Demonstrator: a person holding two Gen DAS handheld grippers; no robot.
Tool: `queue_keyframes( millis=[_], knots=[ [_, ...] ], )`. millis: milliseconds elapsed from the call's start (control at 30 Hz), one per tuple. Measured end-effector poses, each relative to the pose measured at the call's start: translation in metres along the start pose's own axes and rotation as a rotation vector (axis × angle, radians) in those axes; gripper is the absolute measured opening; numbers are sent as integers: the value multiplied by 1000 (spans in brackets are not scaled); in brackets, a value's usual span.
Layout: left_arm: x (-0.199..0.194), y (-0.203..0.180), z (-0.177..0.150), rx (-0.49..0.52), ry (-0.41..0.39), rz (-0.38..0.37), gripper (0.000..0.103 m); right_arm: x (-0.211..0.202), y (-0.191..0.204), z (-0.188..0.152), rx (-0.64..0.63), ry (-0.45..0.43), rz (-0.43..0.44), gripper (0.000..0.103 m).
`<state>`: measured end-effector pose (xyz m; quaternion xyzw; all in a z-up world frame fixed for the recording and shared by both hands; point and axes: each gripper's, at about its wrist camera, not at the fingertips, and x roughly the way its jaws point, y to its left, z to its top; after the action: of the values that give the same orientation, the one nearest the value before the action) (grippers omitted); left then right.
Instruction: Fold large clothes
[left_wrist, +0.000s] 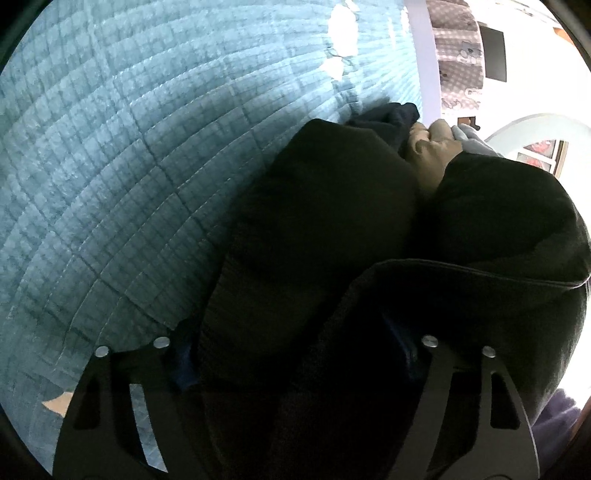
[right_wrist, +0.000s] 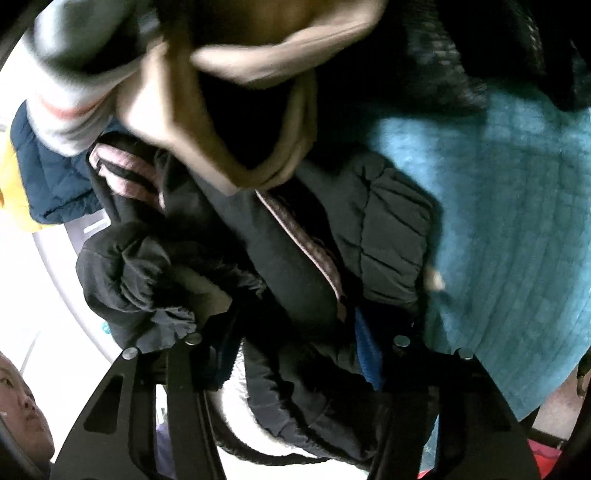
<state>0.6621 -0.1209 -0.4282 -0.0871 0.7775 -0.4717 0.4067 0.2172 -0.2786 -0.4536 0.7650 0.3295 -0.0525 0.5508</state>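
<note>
In the left wrist view, the teal quilted bed cover (left_wrist: 129, 155) filled the left and upper part of the frame. A dark garment (left_wrist: 317, 229) lay heaped from centre to lower right. The left hand-held gripper (left_wrist: 295, 369) sat at the bottom, its jaws partly apart with dark cloth bunched between them. Whether the pads actually pinched that cloth, I couldn't tell; everything down there was black on black. Upper right, a tan garment (left_wrist: 432, 155) and a pale one peeked out beyond the dark heap.

Over in the right wrist view, a navy quilted piece (right_wrist: 48, 177) showed at far left. In the centre lay a black puffer jacket (right_wrist: 332, 236) with pink trim (right_wrist: 306, 251), and a blurred tan garment (right_wrist: 258, 122) hung across the top. The teal cover (right_wrist: 498, 221) spread away to the right. The right hand-held gripper (right_wrist: 295, 362) stood about half open at the bottom, with jacket fabric and a fleecy white lining between its jaws. The grip there looked likely but not certain.

Here's the risk as I judged it. With several garments tangled together, either gripper could catch more than one layer and drag a neighbour along. A shallow bite on slippery puffer fabric could also slide off mid-lift, and the fold would come out crooked.
</note>
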Motion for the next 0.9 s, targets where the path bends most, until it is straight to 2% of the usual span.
queue_keyframes(
  millis=[67, 267, 467, 533, 633, 700, 800, 900],
  knots=[
    [-2, -5, -3, 18, 3, 6, 71, 0, 0, -2, -5, 10, 13, 48],
    [-10, -22, -15, 62, 0, 13, 70, -6, 5, 5, 3, 30, 44, 46],
    [-19, -34, -26, 73, -18, -4, 69, 3, 9, 15, 48, 80, 130, 43],
    [-22, -35, -31, 69, -31, -8, 68, -11, 14, 32, 24, 72, 96, 42],
    [-24, -34, -37, 52, -49, -20, 68, -9, 14, 41, 20, 81, 96, 41],
    [-25, -36, -40, 55, -52, -15, 68, -10, 16, 47, 7, 76, 66, 41],
    [-22, -29, -42, 30, -47, 2, 68, -3, 17, 57, -67, 55, -43, 41],
    [-20, -25, -41, 16, -53, 8, 68, 8, 2, 64, -39, 59, -16, 40]
  ],
)
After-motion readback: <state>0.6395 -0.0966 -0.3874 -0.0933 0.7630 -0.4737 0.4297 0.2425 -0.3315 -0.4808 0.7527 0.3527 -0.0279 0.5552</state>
